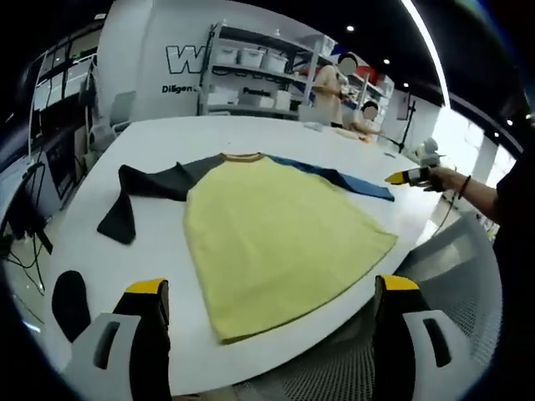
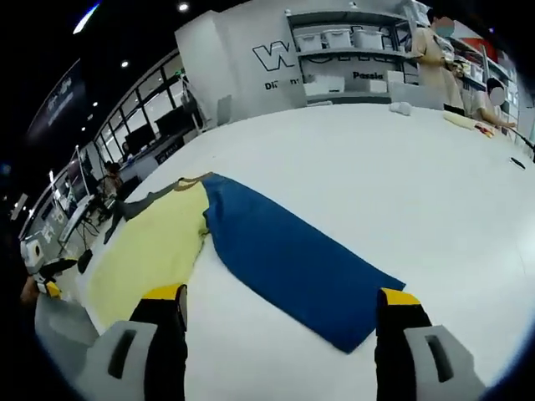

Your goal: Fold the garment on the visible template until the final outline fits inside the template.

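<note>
Both grippers' fingers spread wide, holding nothing: left gripper (image 1: 272, 288) at the counter (image 1: 351, 150) edge by the yellow raglan shirt (image 1: 276, 234), right gripper (image 2: 284, 305) over its blue sleeve (image 2: 284, 255).

Yellow garment (image 1: 276, 242), blue and dark sleeves outspread, flat on table (image 1: 150, 150)

Left gripper (image 1: 272, 292): jaws spread wide apart, yellow-tipped, nothing between them, held above the near edge of the bench.
Right gripper (image 2: 282, 301): jaws likewise wide apart and holding nothing; in the left gripper view it appeared at far right (image 1: 410, 176), gripped by the person's hand (image 1: 443, 178).
Right forearm: extended inward, dark band at the wrist.
</note>
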Motion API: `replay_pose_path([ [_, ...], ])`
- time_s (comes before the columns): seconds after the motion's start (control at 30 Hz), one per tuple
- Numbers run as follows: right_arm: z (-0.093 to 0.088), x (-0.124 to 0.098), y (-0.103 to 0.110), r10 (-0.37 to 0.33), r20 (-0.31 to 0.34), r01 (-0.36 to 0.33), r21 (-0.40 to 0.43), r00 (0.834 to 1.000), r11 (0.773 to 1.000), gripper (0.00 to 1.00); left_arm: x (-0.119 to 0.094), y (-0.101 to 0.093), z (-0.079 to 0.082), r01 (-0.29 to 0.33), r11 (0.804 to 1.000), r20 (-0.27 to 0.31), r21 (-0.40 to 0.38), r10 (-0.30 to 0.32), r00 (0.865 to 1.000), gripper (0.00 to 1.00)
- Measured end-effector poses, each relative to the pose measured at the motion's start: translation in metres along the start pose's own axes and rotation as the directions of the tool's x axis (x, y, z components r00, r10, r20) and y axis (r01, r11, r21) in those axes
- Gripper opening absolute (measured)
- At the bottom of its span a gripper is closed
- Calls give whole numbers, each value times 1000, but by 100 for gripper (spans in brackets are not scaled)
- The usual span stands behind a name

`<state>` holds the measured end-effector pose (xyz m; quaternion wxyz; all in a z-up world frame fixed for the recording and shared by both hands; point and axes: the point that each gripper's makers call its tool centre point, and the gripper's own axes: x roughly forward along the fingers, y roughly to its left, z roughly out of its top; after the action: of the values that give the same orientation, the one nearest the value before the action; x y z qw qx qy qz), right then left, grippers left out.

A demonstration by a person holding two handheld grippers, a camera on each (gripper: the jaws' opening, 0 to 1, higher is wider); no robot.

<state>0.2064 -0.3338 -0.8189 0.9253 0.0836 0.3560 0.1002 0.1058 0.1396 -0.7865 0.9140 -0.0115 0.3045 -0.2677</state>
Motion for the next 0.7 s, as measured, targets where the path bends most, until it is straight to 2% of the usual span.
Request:
replay_pose_path([
  [0.07,-1,2,-9,-32,-10,32,12,999,999,89,0,1,1,-7,1000,6,0,7,1000,99],
  [0.13,2,9,-22,-44,12,43,82,999,996,86,-1,2,3,-13,1000,17,-4,13,1000,98],
  [0.2,0,11,-30,-69,-8,70,94,998,993,84,-2,2,4,-16,1000,26,-6,16,1000,97],
  [0.23,-2,12,-42,-124,-24,125,22,992,992,83,-3,2,5,-23,1000,30,1,23,999,96],
  [0.27,-5,13,-47,-143,-45,143,-4,989,990,81,-3,3,5,-26,1000,29,3,26,999,96],
  [0.37,-12,19,-56,-157,-73,156,-18,985,988,69,-2,3,4,-28,1000,25,3,28,999,96],
  [0.47,-18,19,-70,-216,-89,211,-69,972,975,62,-3,3,6,-36,999,33,6,36,999,94],
  [0.53,-21,21,-70,-209,-106,202,-70,972,977,55,-4,4,9,-49,999,53,12,48,997,92],
  [0.57,-23,22,-72,-202,-102,197,-54,974,979,52,-4,5,9,-52,999,57,10,52,997,92],
  [0.6,-20,23,-73,-199,-84,193,-75,976,978,50,-4,4,9,-55,998,57,11,54,997,93],
  [0.7,-25,20,-85,-261,-100,249,-117,960,961,41,-4,4,10,-60,998,58,16,59,997,92],
])
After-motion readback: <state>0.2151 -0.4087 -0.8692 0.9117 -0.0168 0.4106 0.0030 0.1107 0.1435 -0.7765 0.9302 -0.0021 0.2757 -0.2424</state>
